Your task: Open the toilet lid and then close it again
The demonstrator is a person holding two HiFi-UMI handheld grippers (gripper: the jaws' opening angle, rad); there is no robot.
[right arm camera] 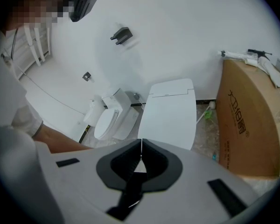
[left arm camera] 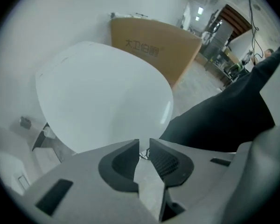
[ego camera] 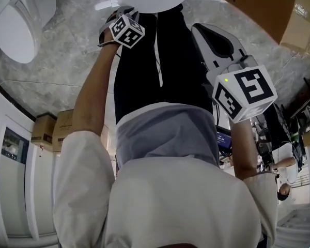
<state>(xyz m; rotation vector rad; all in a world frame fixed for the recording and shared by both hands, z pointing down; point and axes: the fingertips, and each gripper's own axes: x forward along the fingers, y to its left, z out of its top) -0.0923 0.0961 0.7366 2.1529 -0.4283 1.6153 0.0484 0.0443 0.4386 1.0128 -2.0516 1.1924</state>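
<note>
**White oval toilet lid** (left arm camera: 107, 97): lowered flat on its bowl, it fills the middle of the left gripper view. In the head view it appears as a white arc at the top edge, directly ahead of the person.

**Left gripper** (left arm camera: 144, 145): it points steeply down at the near rim of the lid. Its jaws stand a narrow slit apart. The rim passes out of sight behind the jaw tips, so whether it enters the slit cannot be made out.

**Right gripper** (right arm camera: 141, 143): in the head view it is held to the right of the lid and nearer the person, well apart from it. Its jaws are pressed together tip to tip with nothing between them.

**Second white toilet** (right arm camera: 106, 118): it stands just beside the first, on its left in the right gripper view, against the white wall (right arm camera: 177, 27).

**Brown cardboard box** (right arm camera: 252, 120): printed with characters on its face, it stands on the other side of the first toilet, near it.

**Grey marbled floor** (ego camera: 67, 61): it carries both toilets and the box.

**Dark trouser leg** (left arm camera: 224, 111): the person's own, it lies to the right of the lid in the left gripper view.
</note>
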